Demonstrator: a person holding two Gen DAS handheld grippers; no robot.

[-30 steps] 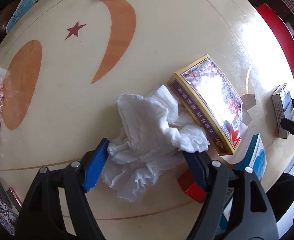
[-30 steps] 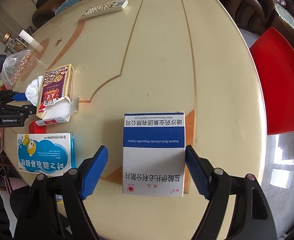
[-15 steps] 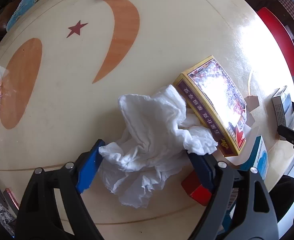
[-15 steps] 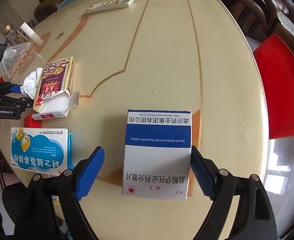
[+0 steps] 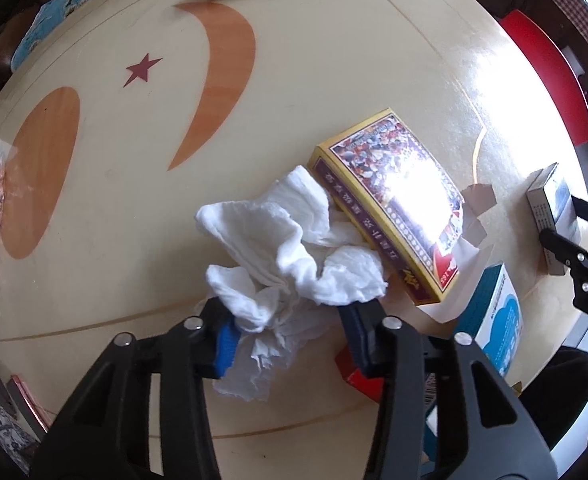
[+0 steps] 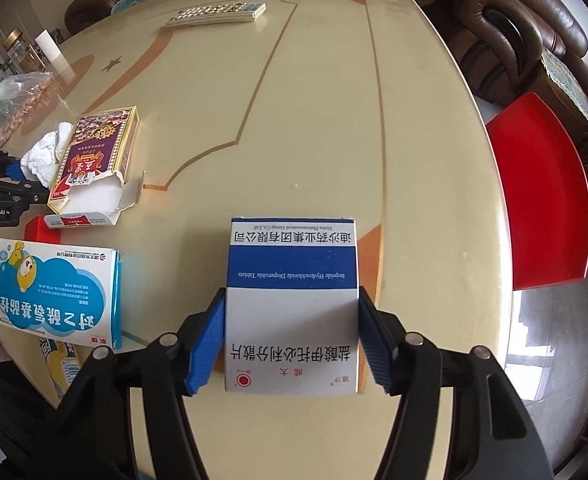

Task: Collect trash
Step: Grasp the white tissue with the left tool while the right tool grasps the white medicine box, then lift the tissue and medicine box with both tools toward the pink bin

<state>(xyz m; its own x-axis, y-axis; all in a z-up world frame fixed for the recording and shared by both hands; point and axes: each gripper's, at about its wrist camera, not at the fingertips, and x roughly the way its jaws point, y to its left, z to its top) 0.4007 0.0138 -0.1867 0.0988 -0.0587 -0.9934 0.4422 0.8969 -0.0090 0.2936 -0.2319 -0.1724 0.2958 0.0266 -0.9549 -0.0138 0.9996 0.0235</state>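
A crumpled white tissue point(image 5: 290, 248) lies on the round cream table point(image 5: 134, 208), against a yellow and purple box point(image 5: 389, 208). My left gripper point(image 5: 292, 336) points down over it. Its jaws are closing, and the blue pads pinch the tissue's near folds. In the right wrist view, a blue and white medicine box point(image 6: 292, 280) lies flat near the table's front edge. My right gripper point(image 6: 292, 344) straddles its near half. These jaws are closing too, and both pads touch the box's sides. The tissue point(image 6: 44, 152) also shows at far left there.
A torn white carton point(image 6: 90, 200), a small red block point(image 6: 40, 228) and a blue cartoon medicine box point(image 6: 58, 288) lie between the two grippers. A remote point(image 6: 218, 12) sits at the far side. A bag of nuts point(image 6: 18, 100) is at left, a red chair point(image 6: 541, 192) at right.
Both pairs of jaws have come inward. The left pads now squeeze the tissue, which has bunched up. The right pads now rest against the medicine box's sides.
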